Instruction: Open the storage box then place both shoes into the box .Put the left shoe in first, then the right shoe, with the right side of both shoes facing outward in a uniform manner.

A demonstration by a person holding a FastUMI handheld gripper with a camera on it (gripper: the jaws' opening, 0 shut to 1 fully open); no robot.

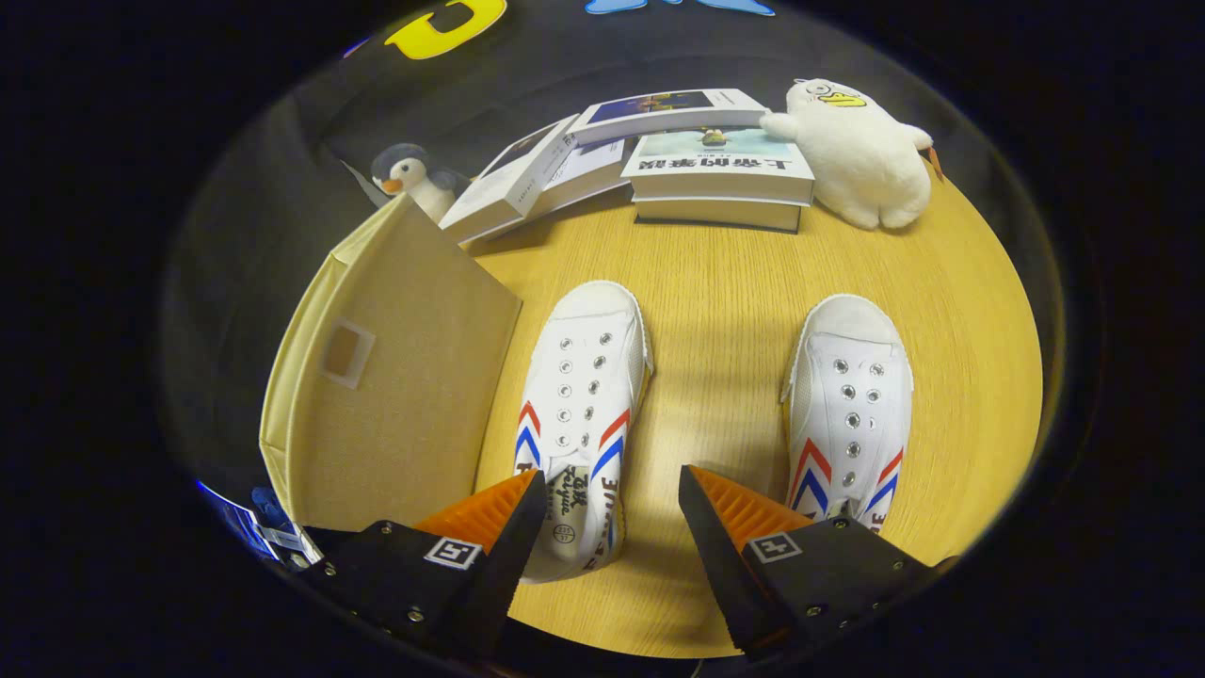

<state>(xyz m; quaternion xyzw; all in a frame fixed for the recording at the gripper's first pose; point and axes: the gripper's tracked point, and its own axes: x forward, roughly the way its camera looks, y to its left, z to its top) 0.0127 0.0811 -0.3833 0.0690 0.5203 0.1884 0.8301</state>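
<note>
Gripper (pixel 612 513) fingers spread apart, empty, over heel of left shoe (pixel 582 414). Risk: off-centre grab twists shoe, wrong side faces outward in storage box (pixel 395 377); right shoe (pixel 850 414) untouched.

Upside-down Chinese title (illegible) on book (pixel 720 162)

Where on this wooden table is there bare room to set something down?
The open gripper hovers over the left white canvas shoe. Bare wood lies between it and the right white canvas shoe, and ahead of both toes. Crowded: the books, white plush duck, penguin toy, beige storage box.
</note>
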